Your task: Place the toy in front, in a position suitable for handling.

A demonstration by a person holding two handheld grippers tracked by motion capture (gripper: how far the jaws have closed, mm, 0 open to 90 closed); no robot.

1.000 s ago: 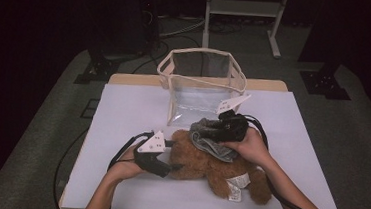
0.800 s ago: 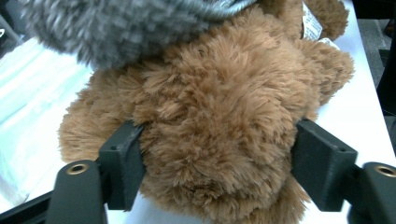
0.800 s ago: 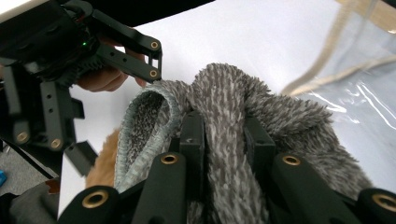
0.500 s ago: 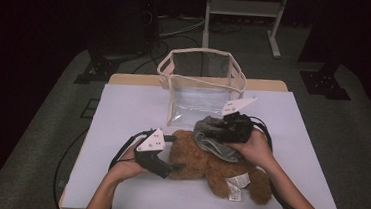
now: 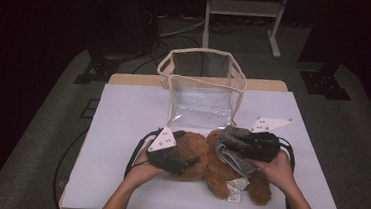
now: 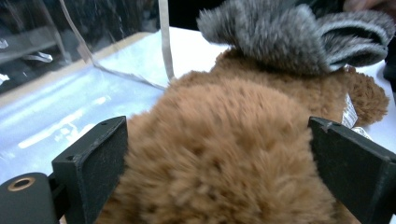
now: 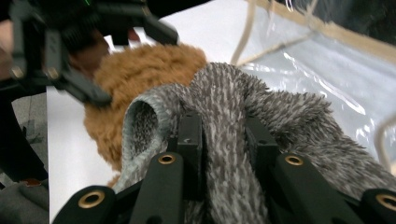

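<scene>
High view — a brown plush teddy bear (image 5: 209,161) lies on its side on the white-covered bench (image 5: 122,114), just in front of a clear plastic tote bag with cream trim (image 5: 202,86) that stands open. The left hand-held gripper (image 5: 184,162) sits at the bear's head end; the right hand-held gripper (image 5: 243,145) is over its middle, carrying a grey knitted garment (image 5: 232,148) that drapes on the bear's body.

Left gripper view — the two black jaws stand wide on either side of the bear's (image 6: 224,158) furry head, having just been opening. The fur bulges between them but the pads do not look pressed in, so I read this gripper as released. The grey garment (image 6: 289,37) shows beyond, on top of the bear.

Right gripper view — the jaws are clenched on a bunched fold of the grey garment (image 7: 224,121), its ribbed cuff opening (image 7: 140,126) turned toward the bear (image 7: 140,79). The left hand-held gripper (image 7: 121,65) is at the far side of the bear.

Judgement: the step looks like dressing the bear. To do it well — re-grip the bear firmly with the left so it cannot slide, keep the cuff opening spread, and draw the garment along the body rather than across it. A grip on a single thick fold may pull the knit shut.
</scene>
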